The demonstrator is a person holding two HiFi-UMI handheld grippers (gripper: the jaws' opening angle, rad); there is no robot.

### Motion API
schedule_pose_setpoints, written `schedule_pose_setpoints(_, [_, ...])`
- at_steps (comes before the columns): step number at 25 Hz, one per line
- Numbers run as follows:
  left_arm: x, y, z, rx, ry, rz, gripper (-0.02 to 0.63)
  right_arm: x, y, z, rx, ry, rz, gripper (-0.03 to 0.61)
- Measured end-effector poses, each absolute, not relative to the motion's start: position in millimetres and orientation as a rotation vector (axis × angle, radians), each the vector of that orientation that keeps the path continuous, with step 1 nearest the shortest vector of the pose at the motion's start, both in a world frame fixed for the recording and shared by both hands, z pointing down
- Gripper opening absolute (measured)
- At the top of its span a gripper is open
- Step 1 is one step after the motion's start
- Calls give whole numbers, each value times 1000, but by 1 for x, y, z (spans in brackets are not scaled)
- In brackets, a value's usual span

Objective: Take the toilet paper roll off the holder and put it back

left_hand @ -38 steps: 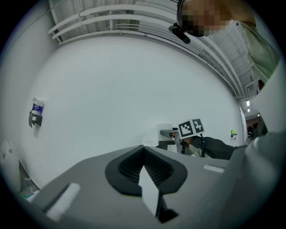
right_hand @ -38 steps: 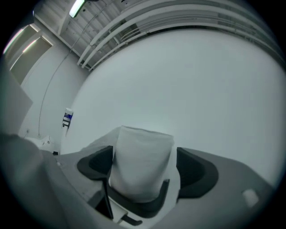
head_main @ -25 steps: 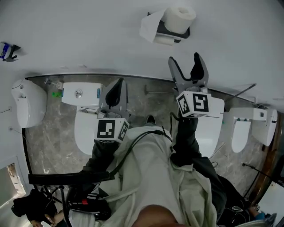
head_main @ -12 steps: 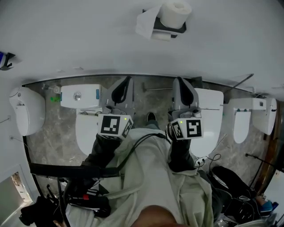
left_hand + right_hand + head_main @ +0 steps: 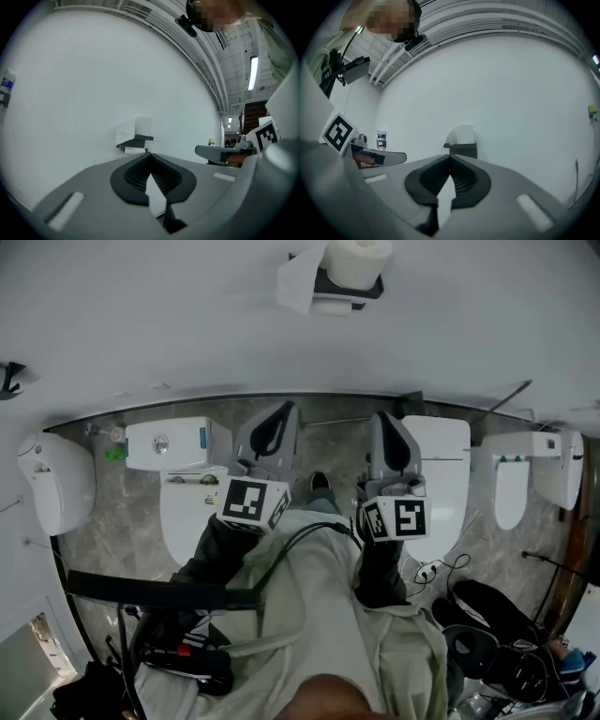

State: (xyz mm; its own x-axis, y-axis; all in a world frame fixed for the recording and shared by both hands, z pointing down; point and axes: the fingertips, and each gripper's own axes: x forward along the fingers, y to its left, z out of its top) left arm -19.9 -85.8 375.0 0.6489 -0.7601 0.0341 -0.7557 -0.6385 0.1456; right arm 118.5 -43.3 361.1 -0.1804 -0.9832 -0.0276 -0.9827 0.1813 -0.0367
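So, toilet paper roll [image 5: 357, 257] on its holder [image 5: 348, 288], left gripper [image 5: 279, 420], right gripper [image 5: 385, 423] well clear (both jaws together, empty).

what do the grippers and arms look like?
Left gripper and right gripper: grey shells, black ribbed pads inside the jaws, each with a white marker cube bearing black squares. Black sleeves. A black cable runs over the pale garment.

Toilet paper roll [image 5: 357, 255] on holder [image 5: 351, 286]
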Motion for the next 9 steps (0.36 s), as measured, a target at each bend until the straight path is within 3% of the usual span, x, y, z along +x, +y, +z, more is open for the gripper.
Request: schedule_pose_setpoints(9, [-32, -87, 375, 2701, -1278, -33, 6, 105, -46, 366, -1944, 2409, -38, 2])
